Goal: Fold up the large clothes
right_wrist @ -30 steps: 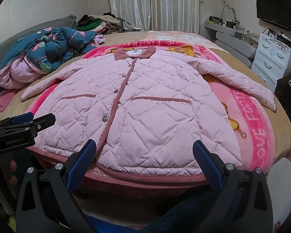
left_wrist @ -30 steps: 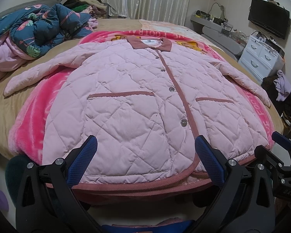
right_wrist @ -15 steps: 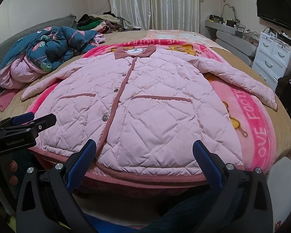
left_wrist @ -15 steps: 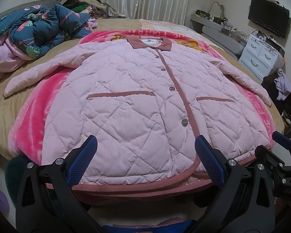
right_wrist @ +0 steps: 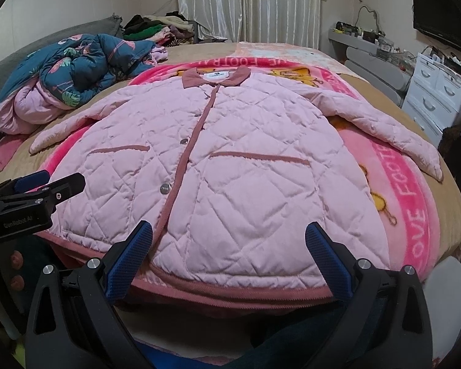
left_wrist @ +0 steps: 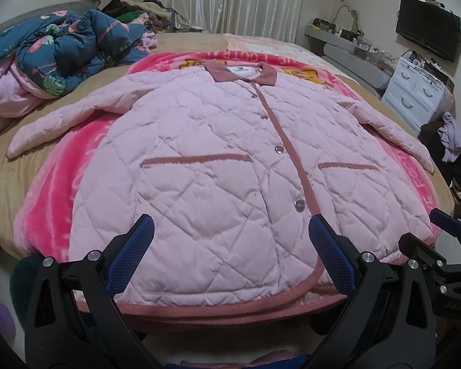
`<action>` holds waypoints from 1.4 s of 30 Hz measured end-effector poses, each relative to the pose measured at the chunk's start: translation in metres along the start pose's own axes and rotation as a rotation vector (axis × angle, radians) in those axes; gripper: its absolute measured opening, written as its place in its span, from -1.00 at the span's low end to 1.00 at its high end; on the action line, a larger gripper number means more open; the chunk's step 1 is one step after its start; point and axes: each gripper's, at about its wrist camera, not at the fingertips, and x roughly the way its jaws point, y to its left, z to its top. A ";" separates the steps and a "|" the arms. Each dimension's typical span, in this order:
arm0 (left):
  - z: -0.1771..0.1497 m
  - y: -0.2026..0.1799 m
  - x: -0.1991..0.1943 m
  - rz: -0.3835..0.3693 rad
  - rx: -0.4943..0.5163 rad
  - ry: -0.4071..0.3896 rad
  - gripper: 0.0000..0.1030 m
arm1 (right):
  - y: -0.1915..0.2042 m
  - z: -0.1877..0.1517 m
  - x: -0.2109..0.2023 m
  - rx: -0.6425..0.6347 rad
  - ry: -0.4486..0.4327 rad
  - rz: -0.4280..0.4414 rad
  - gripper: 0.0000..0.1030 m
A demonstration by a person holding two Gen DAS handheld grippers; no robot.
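Observation:
A pink quilted jacket (left_wrist: 224, 160) (right_wrist: 230, 166) lies flat and buttoned on the bed, collar at the far end, both sleeves spread out to the sides, hem at the near edge. My left gripper (left_wrist: 230, 224) hovers open just short of the hem's left half, nothing between its blue pads. My right gripper (right_wrist: 229, 227) stands open the same way before the hem's right half. The right gripper's tip (left_wrist: 445, 224) shows at the right edge of the left wrist view; the left gripper's body (right_wrist: 30, 196) appears at the left of the right wrist view.
A bright pink blanket (left_wrist: 52, 190) (right_wrist: 415, 203) lies under the jacket on a tan bedsheet (left_wrist: 3, 178). A crumpled blue floral quilt (left_wrist: 61, 46) (right_wrist: 76, 64) is heaped at the far left. A white drawer unit (left_wrist: 415, 92) and wall TV (left_wrist: 427, 33) stand to the right.
Both grippers have crept slightly forward towards the hem. The jacket has not moved.

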 end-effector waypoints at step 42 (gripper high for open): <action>0.185 -0.030 0.099 -0.005 -0.029 -0.006 0.83 | -0.108 0.194 0.080 0.162 -0.143 -0.061 0.92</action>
